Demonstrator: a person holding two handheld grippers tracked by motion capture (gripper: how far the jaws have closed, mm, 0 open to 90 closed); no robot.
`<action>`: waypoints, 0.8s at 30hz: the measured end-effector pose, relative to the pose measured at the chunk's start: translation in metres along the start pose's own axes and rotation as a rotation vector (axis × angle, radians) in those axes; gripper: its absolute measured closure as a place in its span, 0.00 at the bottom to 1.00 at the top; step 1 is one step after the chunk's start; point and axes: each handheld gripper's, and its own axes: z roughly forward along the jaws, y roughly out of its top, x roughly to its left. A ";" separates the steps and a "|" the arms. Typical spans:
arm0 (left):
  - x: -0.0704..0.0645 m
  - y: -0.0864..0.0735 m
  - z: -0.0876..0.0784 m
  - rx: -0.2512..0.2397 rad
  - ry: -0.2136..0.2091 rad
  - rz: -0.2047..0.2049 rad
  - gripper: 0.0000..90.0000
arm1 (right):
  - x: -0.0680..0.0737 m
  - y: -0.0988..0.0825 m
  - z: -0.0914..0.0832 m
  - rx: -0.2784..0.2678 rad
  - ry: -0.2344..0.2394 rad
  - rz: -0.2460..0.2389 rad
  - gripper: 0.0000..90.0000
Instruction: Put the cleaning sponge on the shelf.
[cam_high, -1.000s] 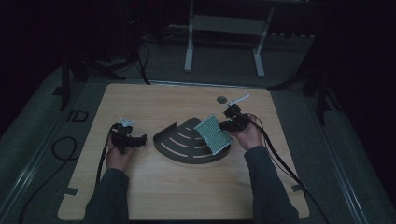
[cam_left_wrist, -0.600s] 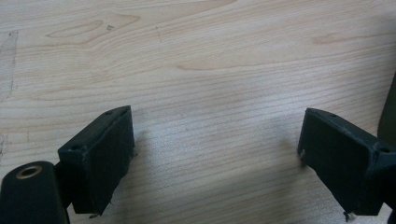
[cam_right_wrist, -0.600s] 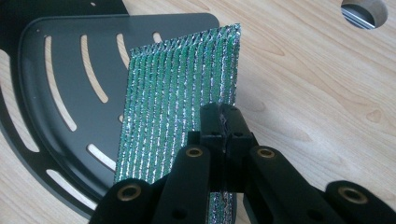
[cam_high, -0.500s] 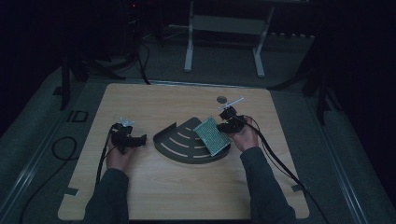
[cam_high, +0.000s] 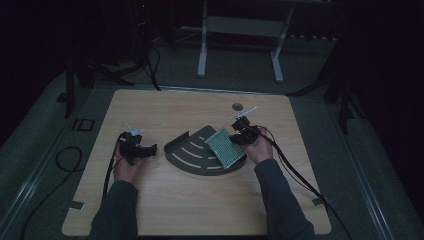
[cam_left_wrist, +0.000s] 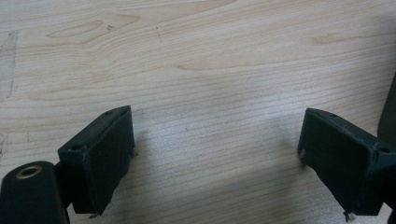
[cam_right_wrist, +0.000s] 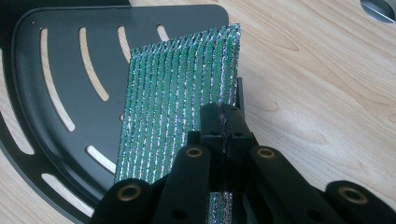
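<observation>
A green and silver mesh pad (cam_high: 226, 147) (cam_right_wrist: 182, 98) lies tilted over the right part of a black fan-shaped slotted tray (cam_high: 192, 152) (cam_right_wrist: 60, 70) in the middle of the wooden table. My right gripper (cam_high: 242, 131) (cam_right_wrist: 224, 119) is shut on the pad's right edge, just past the tray's rim. My left gripper (cam_high: 137, 148) (cam_left_wrist: 215, 154) rests low over bare wood left of the tray. It is open, with nothing between its fingers (cam_left_wrist: 100, 154).
A round metal grommet (cam_high: 236, 106) (cam_right_wrist: 378, 7) sits in the table behind the right gripper, with a thin pale stick (cam_high: 246, 110) beside it. Cables trail from both grippers toward the table's front corners. The tray's dark edge (cam_left_wrist: 388, 112) shows right of the left gripper's jaws.
My right gripper has shifted slightly left toward the tray, carrying the pad's edge with it. The left gripper has stayed where it was.
</observation>
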 end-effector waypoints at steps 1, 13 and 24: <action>0.000 0.000 0.000 0.000 0.000 0.000 0.13 | 0.000 0.000 0.000 -0.001 -0.002 0.000 0.99; 0.000 0.000 0.000 0.000 0.000 0.000 0.13 | 0.004 -0.001 0.007 0.013 -0.005 -0.004 0.99; 0.000 0.000 0.000 0.000 0.000 0.000 0.13 | 0.007 -0.002 0.010 0.022 -0.029 -0.011 0.99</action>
